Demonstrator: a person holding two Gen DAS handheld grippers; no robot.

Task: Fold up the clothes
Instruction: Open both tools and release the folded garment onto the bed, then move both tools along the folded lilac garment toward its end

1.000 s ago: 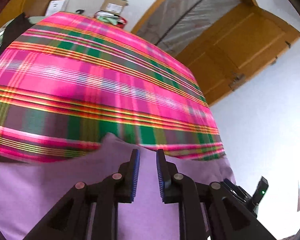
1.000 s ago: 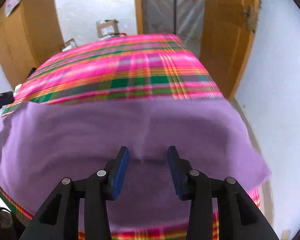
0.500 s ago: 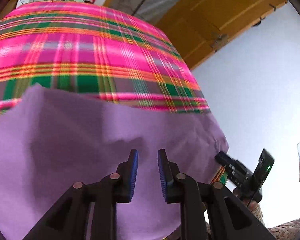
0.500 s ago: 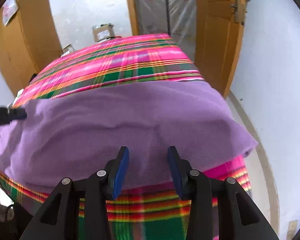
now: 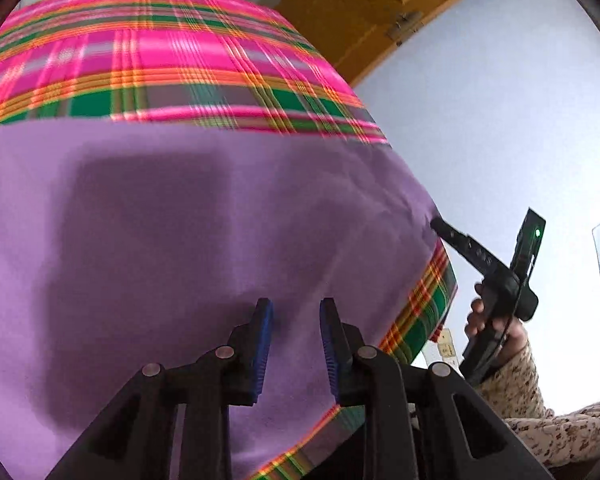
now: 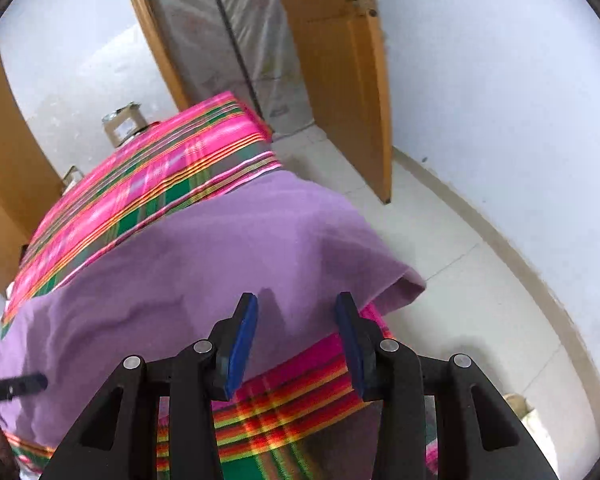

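L gripper [image 5: 292,344]: black frame w/ blue pads, jaws spread a little, nothing between them. It hangs over the flat purple cloth garment [image 5: 188,248], which fills the view ahead of and under it. Garment lies spread on the counter covered w/ a pink, green and orange plaid cloth [image 5: 172,60]; plaid shows beyond the garment's far edge and again as a strip off to my R, where the cover drops over the counter edge.

R gripper [image 6: 296,340]: same build, jaws spread wider, empty too. It sits over the near edge of the purple garment [image 6: 228,264], w/ plaid cover [image 6: 292,400] showing just below the pads. The garment's R corner hangs a bit past the counter edge, to the R of the gripper.

From the L cam I see the R gripper off to my R, held by a hand [image 5: 496,324] in a speckled beige sleeve [image 5: 548,432], its tip close to the garment's R edge; contact I can't tell. From the R cam, the L gripper tip [image 6: 16,386] pokes in at far L over the garment.

Ahead: orange-brown wooden door [image 6: 340,80], white wall [image 6: 500,100], pale tiled floor [image 6: 460,260].
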